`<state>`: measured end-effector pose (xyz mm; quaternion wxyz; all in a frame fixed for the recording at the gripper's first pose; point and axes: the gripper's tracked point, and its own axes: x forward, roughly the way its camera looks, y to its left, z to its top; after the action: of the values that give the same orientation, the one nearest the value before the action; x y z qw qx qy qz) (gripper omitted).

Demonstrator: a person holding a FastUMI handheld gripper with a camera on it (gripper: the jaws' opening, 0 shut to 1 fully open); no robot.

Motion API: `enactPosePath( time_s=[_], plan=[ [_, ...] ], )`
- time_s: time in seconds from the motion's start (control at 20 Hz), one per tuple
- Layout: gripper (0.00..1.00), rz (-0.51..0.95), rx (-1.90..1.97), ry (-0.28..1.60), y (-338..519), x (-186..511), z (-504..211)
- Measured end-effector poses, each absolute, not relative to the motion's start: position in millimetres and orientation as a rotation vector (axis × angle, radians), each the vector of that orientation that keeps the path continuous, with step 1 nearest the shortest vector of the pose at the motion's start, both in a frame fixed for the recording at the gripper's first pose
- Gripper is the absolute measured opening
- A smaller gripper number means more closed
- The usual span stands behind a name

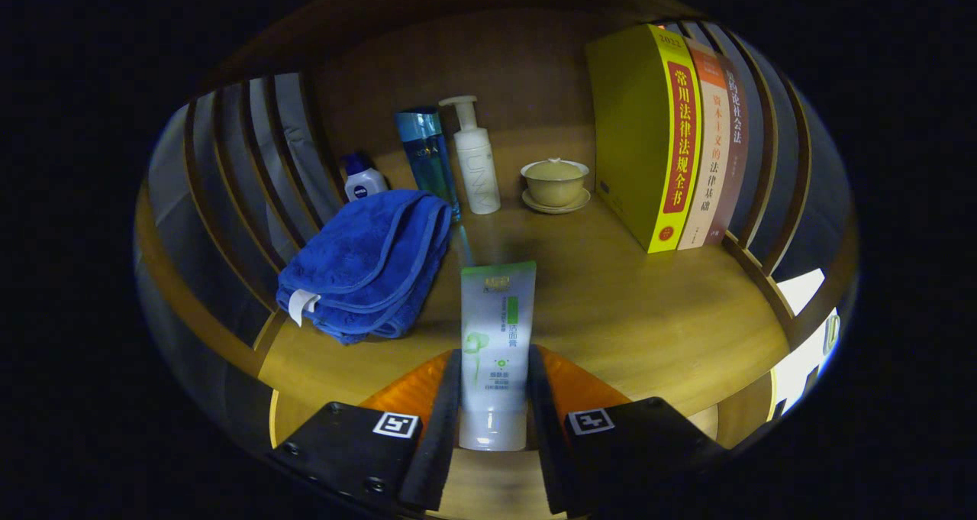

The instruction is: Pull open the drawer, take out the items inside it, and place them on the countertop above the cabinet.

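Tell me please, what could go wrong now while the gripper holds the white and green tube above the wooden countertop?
1. The gripper pinches the white and green plastic tube only near its lower end, so the long free part may tilt or slip when it is set down.
2. The folded blue towel lies just beside the tube; a small drift that way could land the tube on its edge.
3. Pushing further ahead could knock the white pump bottle or the tall blue bottle.
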<state>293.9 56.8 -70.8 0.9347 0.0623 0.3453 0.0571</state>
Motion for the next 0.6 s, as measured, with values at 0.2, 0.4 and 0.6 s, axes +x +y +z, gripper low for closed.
enactPosePath(
  time_s=[0.2,0.4,0.6],
  plan=[
    [0.57,0.109,0.134,0.695,54.8,296.9,-72.1],
    [0.66,0.125,0.143,0.682,59.5,297.8,-68.2],
    [0.86,0.124,0.156,0.653,57.8,295.5,-60.1]
  ],
)
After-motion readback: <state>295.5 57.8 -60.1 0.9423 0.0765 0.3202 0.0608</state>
